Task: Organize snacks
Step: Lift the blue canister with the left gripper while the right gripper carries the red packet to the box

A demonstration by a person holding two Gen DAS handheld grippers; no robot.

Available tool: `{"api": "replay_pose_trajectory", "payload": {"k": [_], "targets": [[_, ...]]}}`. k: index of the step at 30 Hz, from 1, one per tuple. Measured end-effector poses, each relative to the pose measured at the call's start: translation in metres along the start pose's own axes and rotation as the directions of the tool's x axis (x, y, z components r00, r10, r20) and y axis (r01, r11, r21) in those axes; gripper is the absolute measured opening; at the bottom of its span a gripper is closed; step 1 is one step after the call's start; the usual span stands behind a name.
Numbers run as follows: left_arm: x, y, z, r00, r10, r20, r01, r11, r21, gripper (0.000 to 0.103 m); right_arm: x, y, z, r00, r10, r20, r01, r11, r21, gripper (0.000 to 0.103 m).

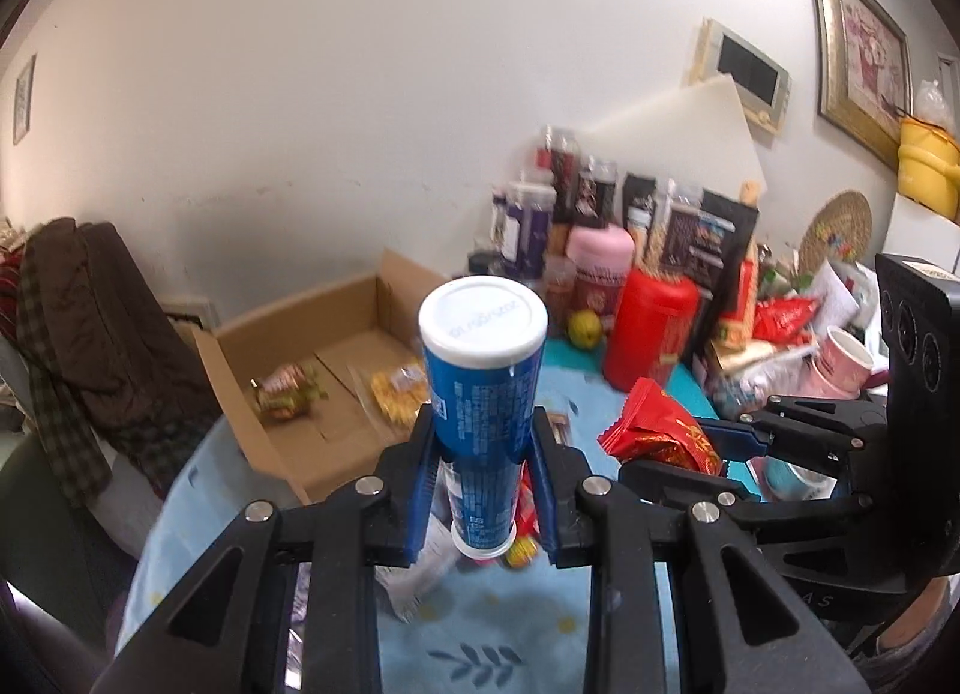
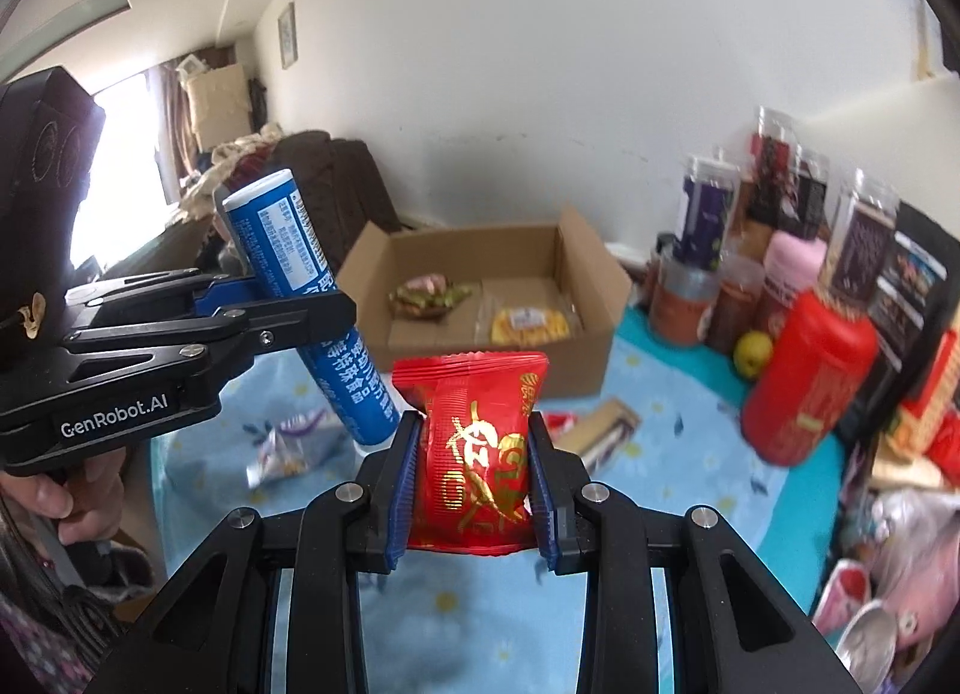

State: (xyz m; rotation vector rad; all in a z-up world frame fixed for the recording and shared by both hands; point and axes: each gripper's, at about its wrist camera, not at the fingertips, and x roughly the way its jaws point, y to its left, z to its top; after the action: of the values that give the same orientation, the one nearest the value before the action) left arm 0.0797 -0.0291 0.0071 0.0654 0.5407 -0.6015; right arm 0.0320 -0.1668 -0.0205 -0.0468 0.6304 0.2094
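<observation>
Now, left wrist view: left hand-held gripper (image 1: 483, 454) clamped on blue tube (image 1: 483, 394), long axis upright between pads, white cap up. Cardboard box (image 1: 288, 442) ahead-left on counter (image 1: 510, 622), near.

Right wrist view: right hand-held gripper (image 2: 474, 484) clamped on red packet (image 2: 474, 454). Box (image 2: 594, 328) straight ahead, beyond packet; likely drop target, left side nearer.

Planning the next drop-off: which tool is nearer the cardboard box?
Left. The left tool, holding the blue tube, sits just in front of the cardboard box; the right tool, holding the red packet, is farther off to the side.
</observation>
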Motion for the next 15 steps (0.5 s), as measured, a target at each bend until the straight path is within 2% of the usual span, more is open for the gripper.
{"api": "replay_pose_trajectory", "payload": {"k": [8,15], "targets": [[0.004,0.021,0.033,0.997,0.027,0.078,-0.027,1.0,-0.002,0.028,0.019,-0.007,0.04,0.999,0.015,0.045,-0.014,1.0,-0.009,0.032],[0.023,0.044,0.061,0.992,0.059,0.115,-0.062,0.998,0.022,0.028,0.048,-0.011,0.071,0.998,0.02,0.055,-0.019,1.0,-0.012,0.032]]}}
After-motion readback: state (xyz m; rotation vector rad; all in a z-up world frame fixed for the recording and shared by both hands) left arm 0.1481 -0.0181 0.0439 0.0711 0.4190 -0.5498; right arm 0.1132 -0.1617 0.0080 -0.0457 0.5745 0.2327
